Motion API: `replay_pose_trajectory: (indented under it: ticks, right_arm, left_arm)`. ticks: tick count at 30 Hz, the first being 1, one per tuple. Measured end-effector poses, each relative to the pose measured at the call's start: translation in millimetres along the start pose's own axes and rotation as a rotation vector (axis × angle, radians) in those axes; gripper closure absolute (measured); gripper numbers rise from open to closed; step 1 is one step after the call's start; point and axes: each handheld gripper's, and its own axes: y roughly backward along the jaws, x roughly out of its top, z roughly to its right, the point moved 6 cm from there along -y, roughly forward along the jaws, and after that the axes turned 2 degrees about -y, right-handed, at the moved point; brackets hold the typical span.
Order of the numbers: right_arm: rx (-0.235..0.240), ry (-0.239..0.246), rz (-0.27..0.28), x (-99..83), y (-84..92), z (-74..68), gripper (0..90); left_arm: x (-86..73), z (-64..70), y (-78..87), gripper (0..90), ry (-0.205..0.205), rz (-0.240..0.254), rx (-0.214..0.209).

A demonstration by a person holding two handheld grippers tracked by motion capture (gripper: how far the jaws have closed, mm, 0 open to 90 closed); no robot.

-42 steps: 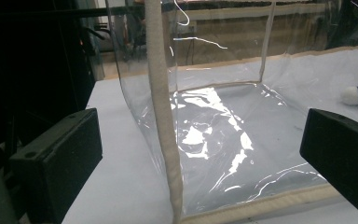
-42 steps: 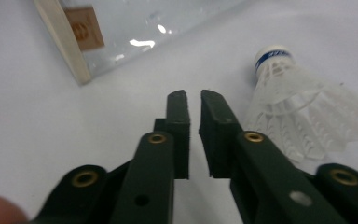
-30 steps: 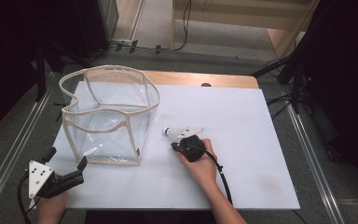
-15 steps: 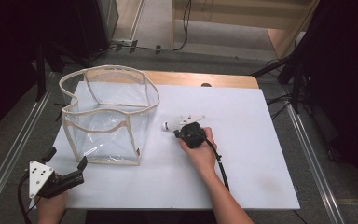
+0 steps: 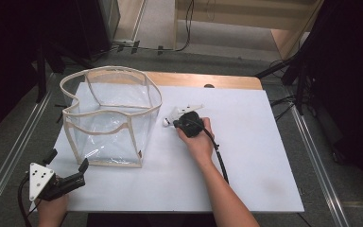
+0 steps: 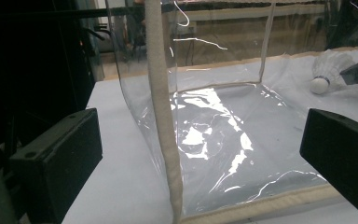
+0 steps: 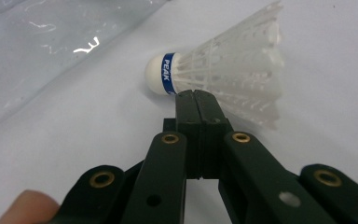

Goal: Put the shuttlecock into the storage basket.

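Between your right gripper's [image 7: 195, 95] closed jaws sits the edge of a white shuttlecock [image 7: 223, 77], pinched at the feather skirt just behind its blue-banded cork. Its cork points toward the clear bag, and the feathers fan out away from it. From above, you hold the shuttlecock [image 5: 176, 113] near the middle of the white table [image 5: 264, 156], just beside the right wall of the clear plastic bag [image 5: 108, 118]; whether it rests on the surface or hangs just over it, you cannot tell. Your right hand [image 5: 196, 139] wraps the gripper body, with its cable trailing back along your forearm.

That bag stands upright and open-topped, trimmed in beige edging, on the table's left half. Your left gripper [image 5: 68, 172] waits near the table's near left corner, jaws spread wide with nothing between them, aimed at the bag's near corner seam [image 6: 161, 112]. Through the left gripper view, the shuttlecock [image 6: 328, 72] shows beyond the bag's far side.
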Motion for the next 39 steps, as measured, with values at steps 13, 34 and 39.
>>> replay_pose_trajectory:
  ticks: [13, 34, 39]
  right_arm:
    - [0.034, 0.008, 0.069, 6.0, -2.2, -10.7, 73.1]
    - [0.044, 0.001, 0.073, 23.0, 0.3, 27.0, 30.7]
    - [0.082, 0.019, 0.056, 21.9, -4.1, 25.3, 40.4]
  left_arm:
    - [-0.1, -0.2, 0.3, 0.0, 0.0, 0.001, -0.001]
    - [-0.1, 0.5, -0.3, 0.0, -0.005, 0.0, -0.003]
    - [-0.1, 0.4, -0.3, 0.0, -0.002, 0.001, -0.005]
